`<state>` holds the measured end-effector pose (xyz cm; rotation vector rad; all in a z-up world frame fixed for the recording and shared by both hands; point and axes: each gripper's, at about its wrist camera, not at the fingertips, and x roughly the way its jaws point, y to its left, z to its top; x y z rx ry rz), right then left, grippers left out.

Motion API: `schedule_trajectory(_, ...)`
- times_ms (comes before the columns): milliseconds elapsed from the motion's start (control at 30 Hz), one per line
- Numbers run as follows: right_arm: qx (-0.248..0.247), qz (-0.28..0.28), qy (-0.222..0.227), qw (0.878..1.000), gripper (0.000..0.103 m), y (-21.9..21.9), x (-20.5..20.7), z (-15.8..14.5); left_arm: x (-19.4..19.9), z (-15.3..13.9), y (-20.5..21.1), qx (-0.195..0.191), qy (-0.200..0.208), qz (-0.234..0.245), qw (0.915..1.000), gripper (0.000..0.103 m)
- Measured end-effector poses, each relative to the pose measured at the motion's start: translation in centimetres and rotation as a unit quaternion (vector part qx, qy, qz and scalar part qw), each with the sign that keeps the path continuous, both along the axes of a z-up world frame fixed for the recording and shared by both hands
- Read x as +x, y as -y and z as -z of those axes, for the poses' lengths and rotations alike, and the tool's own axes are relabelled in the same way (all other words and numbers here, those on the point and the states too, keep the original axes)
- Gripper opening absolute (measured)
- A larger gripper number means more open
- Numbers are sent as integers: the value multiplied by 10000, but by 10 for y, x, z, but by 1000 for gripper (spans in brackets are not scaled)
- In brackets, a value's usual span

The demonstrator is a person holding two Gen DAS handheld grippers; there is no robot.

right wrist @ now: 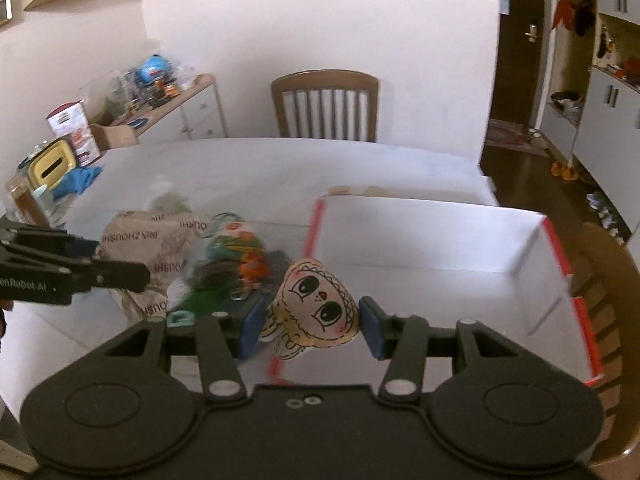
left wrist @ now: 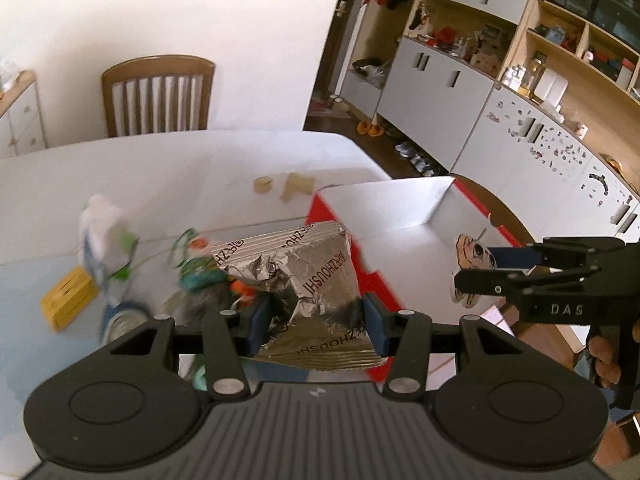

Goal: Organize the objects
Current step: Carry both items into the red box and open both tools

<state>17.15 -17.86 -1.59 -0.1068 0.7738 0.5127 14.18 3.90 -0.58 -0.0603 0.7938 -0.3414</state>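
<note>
My left gripper [left wrist: 316, 320] is shut on a silver foil snack packet [left wrist: 308, 280] and holds it above the table, just left of the white box with red edges [left wrist: 400, 208]. My right gripper [right wrist: 312, 324] is shut on a beige cartoon doll pouch [right wrist: 316, 300] at the box's near left corner [right wrist: 420, 240]. The right gripper also shows in the left wrist view [left wrist: 476, 276] over the box, with the doll [left wrist: 472, 256]. The left gripper [right wrist: 120, 272] and the packet [right wrist: 156, 248] show at left in the right wrist view.
A pile of small colourful items [right wrist: 236, 264] lies on the white table [right wrist: 260, 168] left of the box. A yellow box [left wrist: 68, 296], a can [left wrist: 120, 320] and a white-green wrapper [left wrist: 104, 236] lie further left. Wooden chairs [right wrist: 324, 104] stand behind and right of the table.
</note>
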Motion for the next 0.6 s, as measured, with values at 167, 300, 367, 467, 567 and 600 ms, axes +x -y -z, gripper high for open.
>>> schedule_trajectory(167,-42,167,40,9998,50,33,15,5,23,-2,45,92,63,256,9996,49)
schedule_trajectory(300,-124,289,16,9995,50,55,27,12,39,0,79,161,58,456,9988,49)
schedule_trajectory(367,-166,345,-1,9993,50,66,33,17,47,2,94,192,41,551,9983,49)
schedule_trajectory(467,-233,409,-47,9989,50,79,41,24,62,9,115,180,-93,662,9976,49)
schedule_trajectory(567,-291,430,-135,9986,50,89,50,33,77,21,133,180,-273,748,9967,49)
schedule_trajectory(600,-318,456,-168,9983,50,93,54,37,82,26,139,189,-329,785,9962,49)
